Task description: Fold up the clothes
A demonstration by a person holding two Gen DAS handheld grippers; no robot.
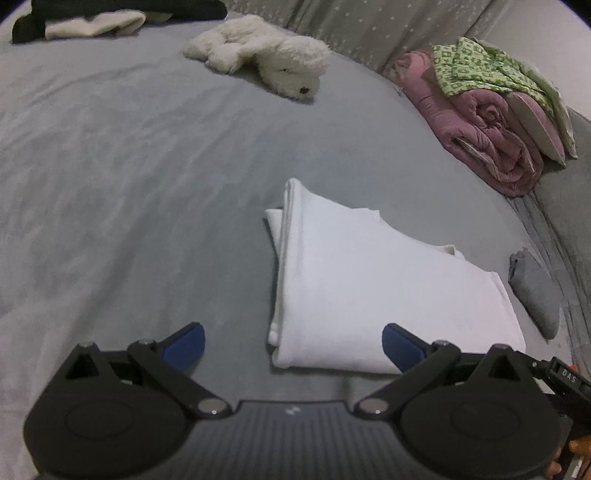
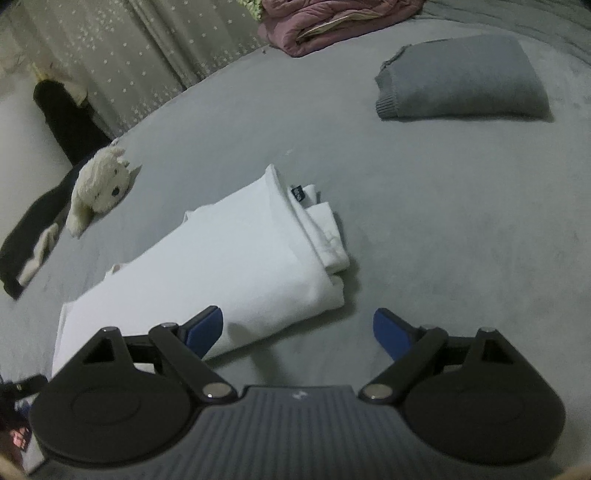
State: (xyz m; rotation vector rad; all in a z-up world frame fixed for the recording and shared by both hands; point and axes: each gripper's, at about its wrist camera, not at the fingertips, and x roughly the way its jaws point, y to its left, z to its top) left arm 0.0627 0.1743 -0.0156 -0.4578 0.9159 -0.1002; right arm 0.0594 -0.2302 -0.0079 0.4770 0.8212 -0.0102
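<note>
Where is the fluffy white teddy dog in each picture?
Left wrist view: the white plush dog lies near the top, a little left of centre, beyond the folded white garment.
Right wrist view: the white plush dog sits at the left edge, halfway up, left of the garment.
Shared landmark: the folded grey sweater on the grey bed sheet.

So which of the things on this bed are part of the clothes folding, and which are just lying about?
Part of the folding:
- folded white garment
- folded grey knitted jumper
- left gripper and right gripper, both open and empty

Probably just lying about:
- fluffy white toy dog
- rolled pink quilt
- green patterned cloth
- black and cream clothing at the far edge; may await folding
</note>
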